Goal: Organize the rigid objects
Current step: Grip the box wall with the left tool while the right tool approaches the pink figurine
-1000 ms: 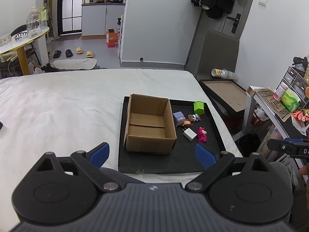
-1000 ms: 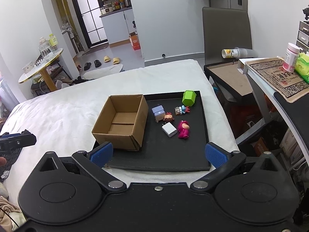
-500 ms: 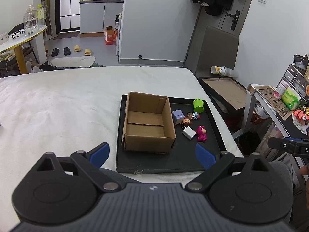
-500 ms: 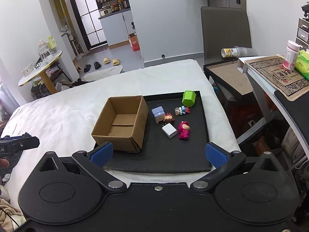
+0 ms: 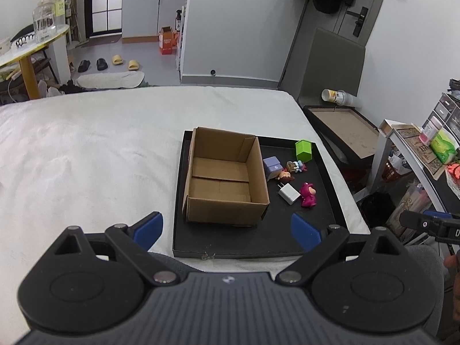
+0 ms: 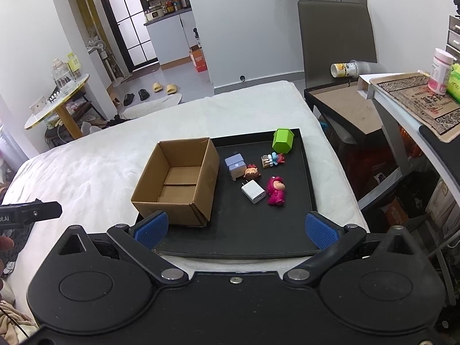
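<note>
An open, empty cardboard box (image 5: 227,176) (image 6: 178,178) stands on the left part of a black tray (image 5: 253,241) (image 6: 258,238) on a white bed. To its right lie a green block (image 5: 304,150) (image 6: 283,140), a lilac box (image 5: 272,166) (image 6: 235,166), two small figures (image 6: 273,159), a white charger (image 5: 289,195) (image 6: 253,191) and a pink figure (image 5: 309,195) (image 6: 276,191). My left gripper (image 5: 227,230) is open and empty, short of the tray's near edge. My right gripper (image 6: 234,230) is open and empty, above the near edge.
The bed (image 5: 86,158) stretches left of the tray. A low dark side table (image 5: 345,129) and grey chair (image 6: 336,28) stand to the right, with a cluttered desk (image 6: 417,100) at far right. A round yellow-edged table (image 5: 31,43) stands at the back left.
Both grippers have drawn back and up slightly, so the tray looks a little farther off. Nothing on the tray has moved.
</note>
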